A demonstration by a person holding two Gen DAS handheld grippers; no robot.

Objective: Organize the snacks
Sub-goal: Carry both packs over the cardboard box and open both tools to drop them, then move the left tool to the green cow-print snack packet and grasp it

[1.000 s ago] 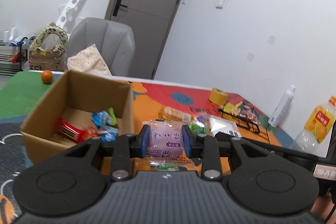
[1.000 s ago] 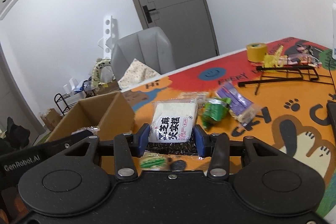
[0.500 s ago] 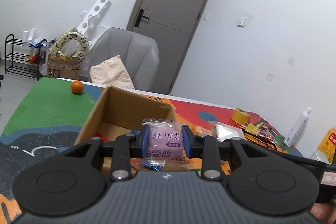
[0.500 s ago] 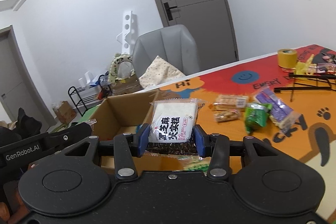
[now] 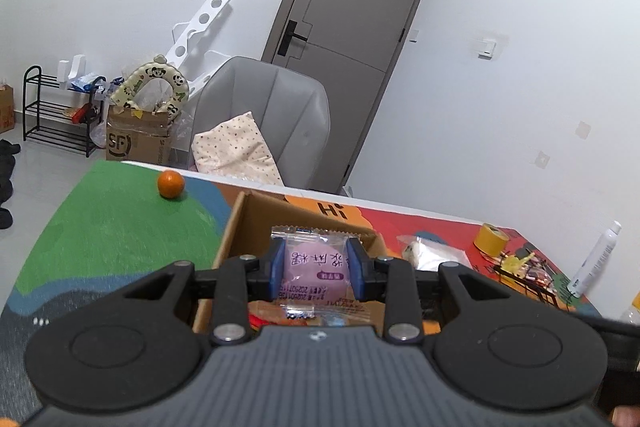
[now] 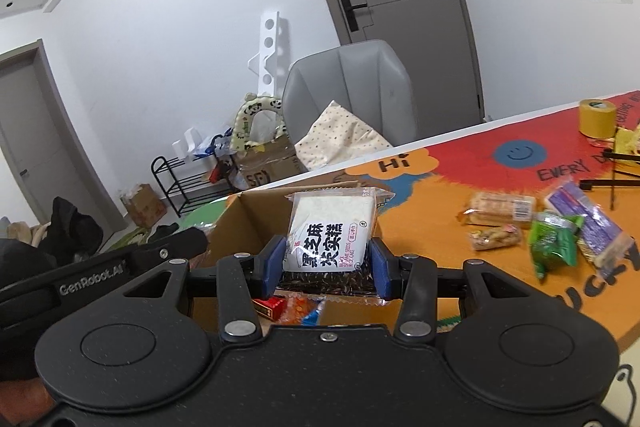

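**A:** Start at the left of your left wrist view. What's there?

**B:** A small orange fruit [image 5: 171, 184] on the green part of the printed table mat [image 5: 100, 227], well apart from everything else. Moving right, the open brown cardboard box [image 5: 234, 227] sits at lower centre, and your left gripper [image 5: 316, 269] is clamped on a pale purple cake in a clear wrapper [image 5: 314, 263]. The packet stands upright between the blue pads, its long axis running up the frame.

**A:** And where is the box relative to that packet?

**B:** Directly beneath and beyond it; you can see wrapped sweets under the fingers, so you're probably already over the opening, though the gripper body hides the near wall.

**A:** The other view?

**B:** Same order: box [image 6: 256, 211] at centre left, then your right gripper [image 6: 326, 267] closed on a white sesame rice cake packet with black lettering [image 6: 332, 231], also upright. Its right pad seems to hang close to the box's right wall. At the right, several loose snack packets [image 6: 556, 239] lie on the orange mat.

**A:** Which hand is better placed?

**B:** I'd judge the left; your right wants a little shift toward frame left.
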